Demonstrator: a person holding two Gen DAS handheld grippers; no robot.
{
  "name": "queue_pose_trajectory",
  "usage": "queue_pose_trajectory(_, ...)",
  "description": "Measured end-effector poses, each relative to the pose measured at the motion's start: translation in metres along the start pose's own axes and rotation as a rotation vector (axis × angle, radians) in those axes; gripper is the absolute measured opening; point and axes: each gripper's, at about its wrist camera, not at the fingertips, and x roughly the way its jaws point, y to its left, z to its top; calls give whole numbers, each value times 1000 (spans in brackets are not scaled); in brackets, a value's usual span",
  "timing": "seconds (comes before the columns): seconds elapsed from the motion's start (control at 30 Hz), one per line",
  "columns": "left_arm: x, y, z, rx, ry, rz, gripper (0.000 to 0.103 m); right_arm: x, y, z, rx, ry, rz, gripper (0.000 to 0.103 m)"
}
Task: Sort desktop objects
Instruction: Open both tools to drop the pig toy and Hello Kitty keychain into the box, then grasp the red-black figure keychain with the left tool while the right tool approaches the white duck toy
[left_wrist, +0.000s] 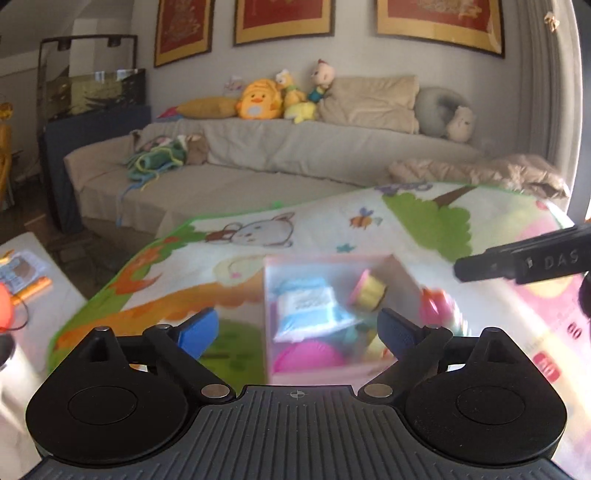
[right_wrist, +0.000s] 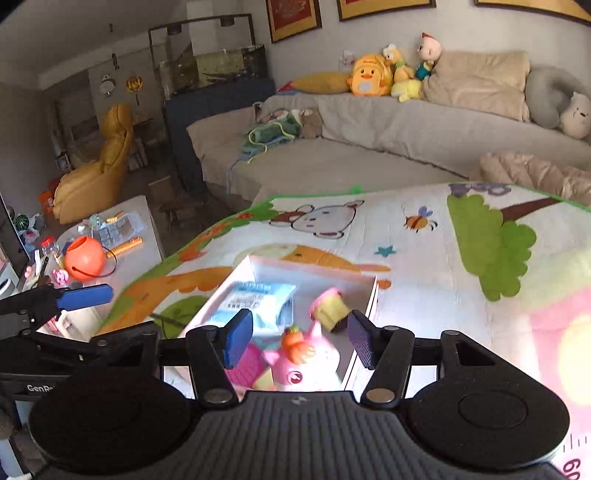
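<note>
Left wrist view is filled in its upper half by a grey-covered sofa (left_wrist: 280, 155), on whose back a yellow duck plush (left_wrist: 258, 99) is seated. Below it a cartoon-printed play mat (left_wrist: 332, 229), showing a rabbit and a bee, is spread over the work surface. On the mat a shallow white box (left_wrist: 397, 267) is set, and the sorted items are seen inside it: a blue-and-white packet (left_wrist: 306, 306), a yellow roll with a pink end (left_wrist: 369, 291) and a magenta round piece (left_wrist: 310, 354); these are blurred. The left gripper (left_wrist: 297, 328) is held above the near part of the box with its jaws spread wide, and nothing is gripped between them.

In the right wrist view the same box (right_wrist: 371, 299) is seen on the mat, with a pink pig toy carrying an orange carrot (right_wrist: 306, 365) lying at its near end. The right gripper (right_wrist: 299, 339) is held over that toy with its jaws partly apart; the pads are not seen pressing on anything. An orange pumpkin bucket (right_wrist: 84, 258) is noted on a side table (right_wrist: 144, 254) well apart, to the left.
</note>
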Motion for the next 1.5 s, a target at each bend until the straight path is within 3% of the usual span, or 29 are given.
queue_pose_trajectory(0.13, -5, 30, -54, 21, 95, 78, 97, 17, 22, -44, -93, 95, 20, 59)
queue_pose_trajectory(0.3, -19, 74, -97, -81, 170, 153, 100, 28, 82, -81, -275, 147, 104, 61)
queue_pose_trajectory(0.43, -31, 104, -106, -164, 165, 204, 100, 45, 134, -97, -425, 134, 167, 68)
queue_pose_trajectory(0.57, -37, 122, -106, -197, 146, 243, 100, 77, 172, -102, -445, 149, 231, 68)
queue_pose_trajectory(0.73, -40, 129, -106, -225, 141, 246, 101, 113, 200, -104, -496, 72, 191, 67)
queue_pose_trajectory(0.87, -38, 128, -106, -232, 139, 224, 101, 129, 197, -104, -485, 142, 197, 38)
queue_pose_trajectory(1.07, -19, 107, -102, -177, 145, 146, 101, 94, 158, -116, -418, 172, 199, 37)
queue_pose_trajectory(1.23, 21, 89, -93, -158, 216, 137, 101, 59, 113, -136, -368, 185, 110, 38)
queue_pose_trajectory(1.3, 34, 84, -90, -183, 250, 143, 101, 50, 98, -144, -344, 180, 57, 44)
queue_pose_trajectory(1.37, 43, 80, -86, -216, 273, 138, 101, 43, 86, -152, -316, 164, 17, 69)
queue_pose_trajectory(1.5, 57, 72, -80, -269, 304, 138, 101, 35, 71, -166, -249, 118, -14, 85)
